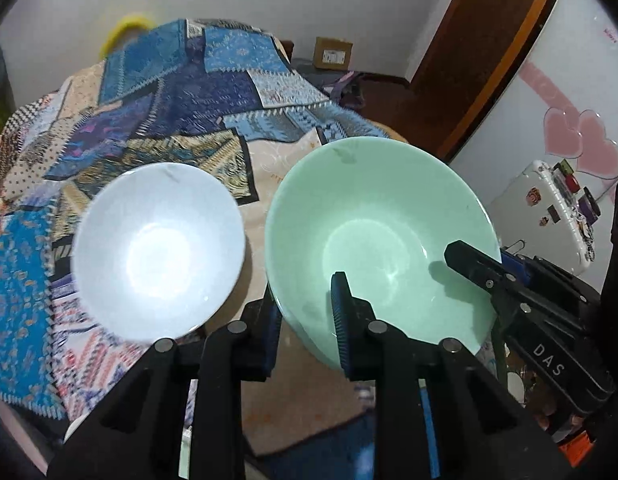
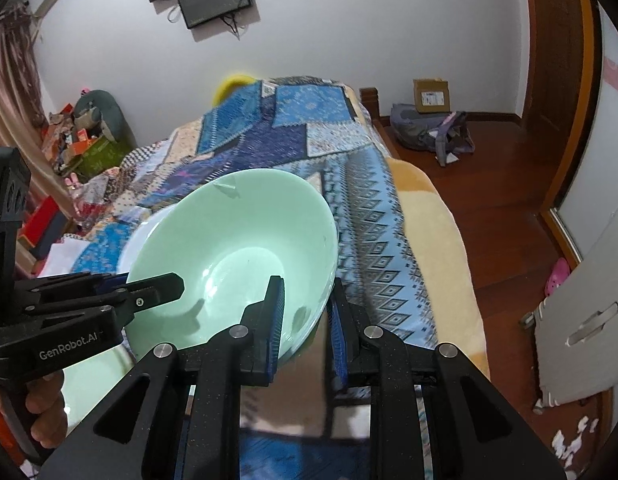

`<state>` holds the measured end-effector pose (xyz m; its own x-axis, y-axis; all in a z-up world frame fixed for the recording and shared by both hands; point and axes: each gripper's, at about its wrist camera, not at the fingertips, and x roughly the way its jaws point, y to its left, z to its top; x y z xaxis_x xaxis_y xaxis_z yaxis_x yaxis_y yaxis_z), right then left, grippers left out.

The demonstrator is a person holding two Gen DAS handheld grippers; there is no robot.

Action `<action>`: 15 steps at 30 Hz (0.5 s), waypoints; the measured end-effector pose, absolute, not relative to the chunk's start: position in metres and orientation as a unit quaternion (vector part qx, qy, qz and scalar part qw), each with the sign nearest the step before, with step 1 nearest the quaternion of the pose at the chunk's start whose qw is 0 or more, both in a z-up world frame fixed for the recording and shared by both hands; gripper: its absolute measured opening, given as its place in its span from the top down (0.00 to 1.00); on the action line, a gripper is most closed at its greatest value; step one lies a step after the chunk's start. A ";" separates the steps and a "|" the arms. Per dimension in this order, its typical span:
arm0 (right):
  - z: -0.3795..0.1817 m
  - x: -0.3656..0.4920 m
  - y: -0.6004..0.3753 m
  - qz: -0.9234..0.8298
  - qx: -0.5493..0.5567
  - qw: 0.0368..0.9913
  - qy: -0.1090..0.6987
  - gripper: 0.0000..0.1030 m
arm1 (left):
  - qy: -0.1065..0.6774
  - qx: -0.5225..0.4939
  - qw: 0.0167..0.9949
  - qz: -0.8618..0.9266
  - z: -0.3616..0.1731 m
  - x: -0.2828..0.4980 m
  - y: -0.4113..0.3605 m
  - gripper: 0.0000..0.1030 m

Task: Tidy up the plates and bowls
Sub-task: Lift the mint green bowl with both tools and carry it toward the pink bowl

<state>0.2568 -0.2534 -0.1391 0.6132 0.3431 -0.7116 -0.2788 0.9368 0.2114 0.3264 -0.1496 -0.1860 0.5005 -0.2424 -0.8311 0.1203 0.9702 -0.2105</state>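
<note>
Bowls are the matter in hand: both grippers are clamping the rim of one mint-green bowl (image 1: 381, 236), sharing its weight from opposite sides.

In the left wrist view, the left gripper (image 1: 307, 320) is pinching the near-left rim, one ribbed blue pad sitting inside the bowl and the other pressing on the outer wall, so the wall is lying straight between the jaws. The right gripper (image 1: 475, 268) is reaching in from the right of those jaws, biting the rim on the far side. In the right wrist view the same grip is showing from its own side: the right gripper (image 2: 305, 322) is clenching the near-right rim, one pad inside and one outside, while the left gripper (image 2: 157, 292) is coming in from the left of its jaws.

The green bowl is tilting away from both cameras, its mouth open toward them. My guess is that two grips are being used because a thin, slick rim would pivot under one pinch.

A white bowl (image 1: 159, 250) is sitting left of the left jaws and apart from them; whether it is resting on the patchwork quilt (image 1: 197, 96) I cannot tell. From the right wrist its pale rim (image 2: 149, 224) is peeking out behind the green one. Nesting the two seems the likely aim.
</note>
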 end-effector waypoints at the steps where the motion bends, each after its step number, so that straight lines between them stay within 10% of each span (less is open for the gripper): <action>1: -0.137 0.255 -0.252 0.175 0.040 0.898 0.402 0.81 | 0.484 -0.063 0.867 -0.104 -0.180 0.319 -0.146 0.78; 15: -0.095 0.209 -0.189 0.220 0.021 0.906 0.362 0.81 | 0.430 -0.070 0.897 -0.075 -0.114 0.241 -0.093 0.78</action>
